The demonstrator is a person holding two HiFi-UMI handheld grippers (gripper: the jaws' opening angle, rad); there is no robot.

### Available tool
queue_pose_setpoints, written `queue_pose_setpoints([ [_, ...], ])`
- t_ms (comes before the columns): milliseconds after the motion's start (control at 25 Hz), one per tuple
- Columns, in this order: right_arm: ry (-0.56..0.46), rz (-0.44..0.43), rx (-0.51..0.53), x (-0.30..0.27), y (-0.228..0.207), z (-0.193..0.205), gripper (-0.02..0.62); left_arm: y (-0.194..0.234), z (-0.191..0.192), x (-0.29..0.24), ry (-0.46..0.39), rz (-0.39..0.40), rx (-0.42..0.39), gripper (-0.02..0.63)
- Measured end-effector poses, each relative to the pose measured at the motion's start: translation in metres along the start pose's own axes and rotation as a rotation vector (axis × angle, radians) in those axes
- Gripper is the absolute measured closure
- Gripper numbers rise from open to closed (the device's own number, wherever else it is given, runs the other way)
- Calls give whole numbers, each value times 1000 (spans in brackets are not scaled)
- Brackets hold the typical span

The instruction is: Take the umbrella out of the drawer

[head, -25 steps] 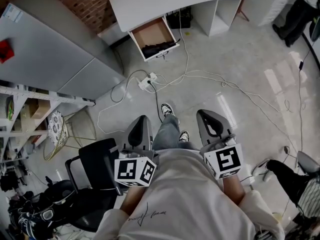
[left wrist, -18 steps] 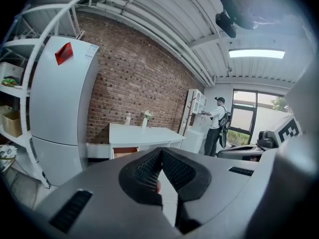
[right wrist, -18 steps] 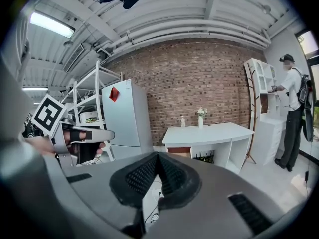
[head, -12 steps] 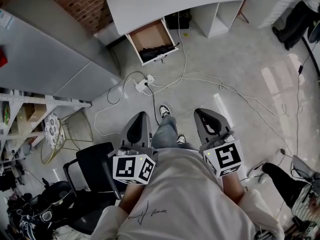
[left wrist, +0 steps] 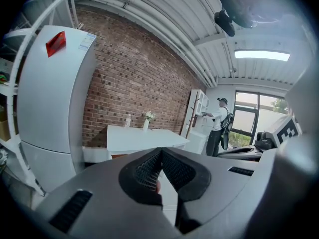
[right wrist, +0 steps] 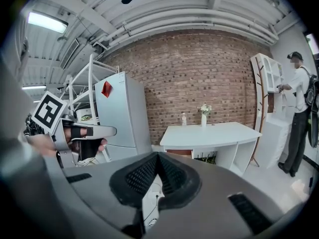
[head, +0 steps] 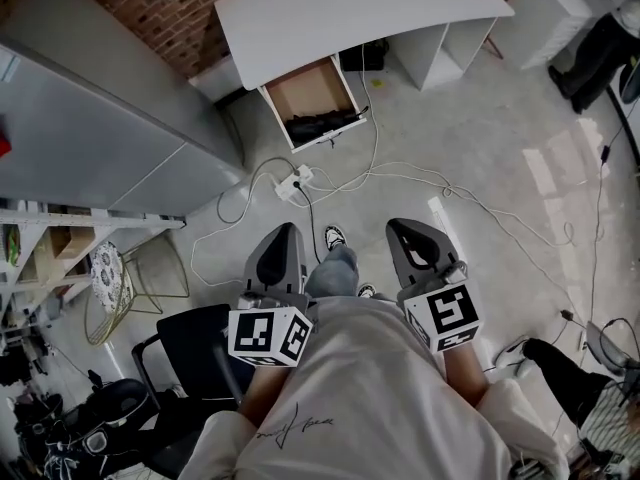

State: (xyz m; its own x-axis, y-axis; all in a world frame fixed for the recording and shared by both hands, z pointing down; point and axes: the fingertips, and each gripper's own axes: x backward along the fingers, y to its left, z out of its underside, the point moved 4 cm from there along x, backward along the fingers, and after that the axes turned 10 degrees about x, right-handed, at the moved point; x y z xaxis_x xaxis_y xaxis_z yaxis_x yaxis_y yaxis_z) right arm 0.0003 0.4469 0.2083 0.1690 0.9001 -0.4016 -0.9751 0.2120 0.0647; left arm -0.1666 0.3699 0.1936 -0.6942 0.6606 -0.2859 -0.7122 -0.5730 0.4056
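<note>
Nothing is retrieved yet: the dark umbrella lies in the open drawer, well ahead of both claws. The left gripper and right gripper have their jaws pressed together on nothing. The approach, grasp and lift-out all remain.

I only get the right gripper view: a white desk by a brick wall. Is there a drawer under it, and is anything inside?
Observer: Yes. The head view shows the drawer pulled out from under the desk, with a dark bundle at its front end, probably the umbrella.
Operator: Anything in the way?
Observer: A white power strip and loose cables lie between the drawer and the person's shoe.
Operator: And the other gripper's jaws?
Observer: The left gripper view shows the left gripper with its jaws together and nothing between them.
</note>
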Motion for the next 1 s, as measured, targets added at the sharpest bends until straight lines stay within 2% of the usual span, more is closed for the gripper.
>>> queue_pose_setpoints([
  [240,14,-15,12,-50,-9,-27,580,34,-30,-33,0,-8,15,589],
  [480,30,-25,34,-101,-18,-48,580,63,-54,-69,3,16,23,589],
  [1000,39,-81,101,-171,-26,-87,580,105,-81,-108,5,13,47,589],
])
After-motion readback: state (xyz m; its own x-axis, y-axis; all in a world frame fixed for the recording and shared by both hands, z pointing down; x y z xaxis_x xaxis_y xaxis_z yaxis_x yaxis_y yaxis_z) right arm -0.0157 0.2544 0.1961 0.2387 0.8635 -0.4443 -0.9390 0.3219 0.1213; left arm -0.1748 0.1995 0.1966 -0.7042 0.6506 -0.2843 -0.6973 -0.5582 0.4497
